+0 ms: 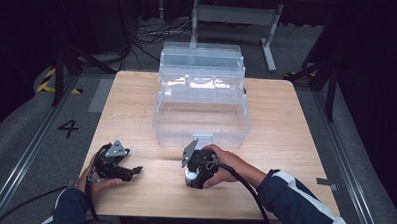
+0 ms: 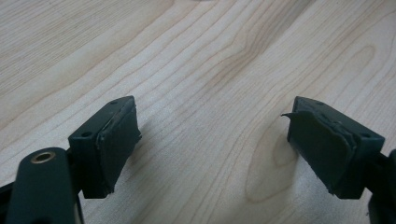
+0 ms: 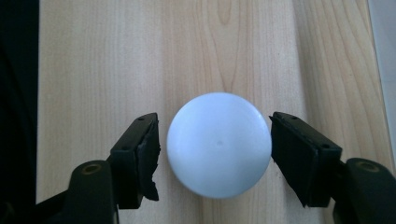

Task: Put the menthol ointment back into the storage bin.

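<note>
My right gripper (image 3: 215,140) points down at a white round cap (image 3: 219,143) that stands on the tabletop (image 1: 285,145) near the front edge, about midway along it. Its jaws stand on either side of the cap; a thin gap shows at the left pad, and whether the right pad touches I cannot tell. My left gripper (image 2: 212,144) rests near the front left corner, jaws wide apart over bare wood. A clear plastic box (image 1: 202,117) sits open toward the back edge.
</note>
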